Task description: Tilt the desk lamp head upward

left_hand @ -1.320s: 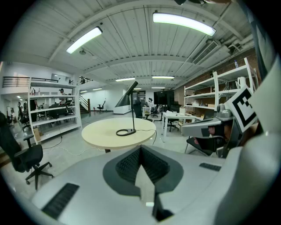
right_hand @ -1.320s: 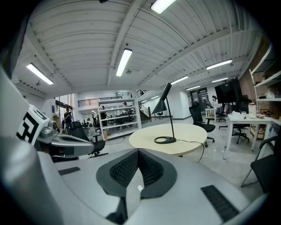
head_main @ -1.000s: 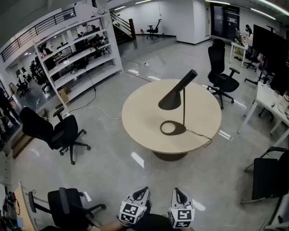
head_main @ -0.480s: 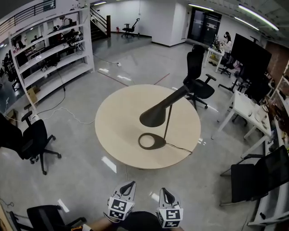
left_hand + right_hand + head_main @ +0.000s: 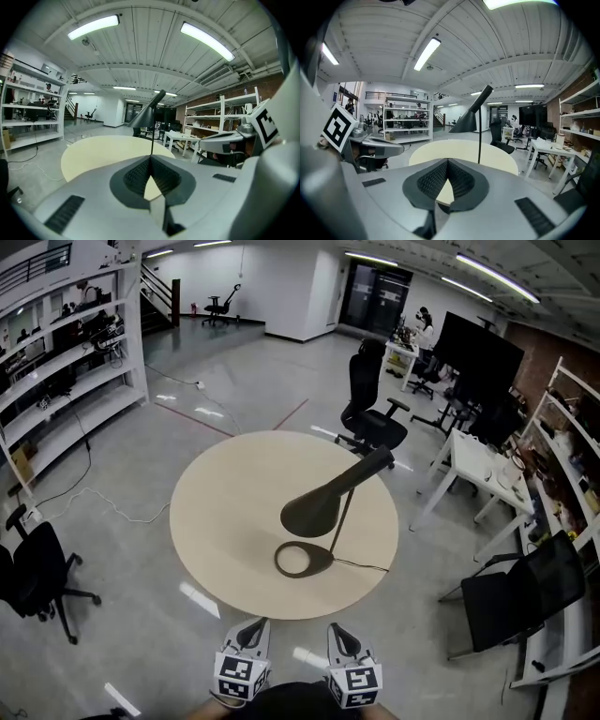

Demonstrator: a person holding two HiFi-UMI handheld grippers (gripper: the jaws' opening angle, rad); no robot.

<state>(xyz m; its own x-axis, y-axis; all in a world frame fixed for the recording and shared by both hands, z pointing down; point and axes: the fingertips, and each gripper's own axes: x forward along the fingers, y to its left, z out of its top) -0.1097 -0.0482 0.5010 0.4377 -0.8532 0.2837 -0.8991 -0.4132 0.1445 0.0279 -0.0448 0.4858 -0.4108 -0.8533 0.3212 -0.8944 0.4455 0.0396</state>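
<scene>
head view: desk lamp [image 5: 330,501] stood on the round desk [image 5: 211,521], right of centre. ring base [image 5: 303,560] sat flat and the thin stem [image 5: 343,521] rose from its right side. lamp head [image 5: 311,512] drooped toward the near left, with its tail end [image 5: 375,461] poking up past the pivot. cord [image 5: 361,565] ran off the base to the right. left gripper [image 5: 253,630] and right gripper [image 5: 341,634] sat side by side at the bottom edge, well apart from the desk, with bare floor between. the tilt looked not yet started.

left gripper view: fingers [image 5: 137,176] were closed tip to tip on nothing (only a sliver of desk showed through the gap under the tips). the lamp was straight ahead above the tips, out of reach.

right gripper view: same story. fingers [image 5: 432,180] met at the tips and were empty, with the lamp ahead and slightly right.

handling, my read: the shade looked like rigid painted metal, smooth and likely slippery, so it should be pinched across the rim or around the narrow tail, not on the cone flank. the pivot probably has some friction. the stem looked slim and the base an open ring, so the whole lamp could slide or rock. i'd hold the stem low with one gripper and lift the head with the other, slowly.
</scene>
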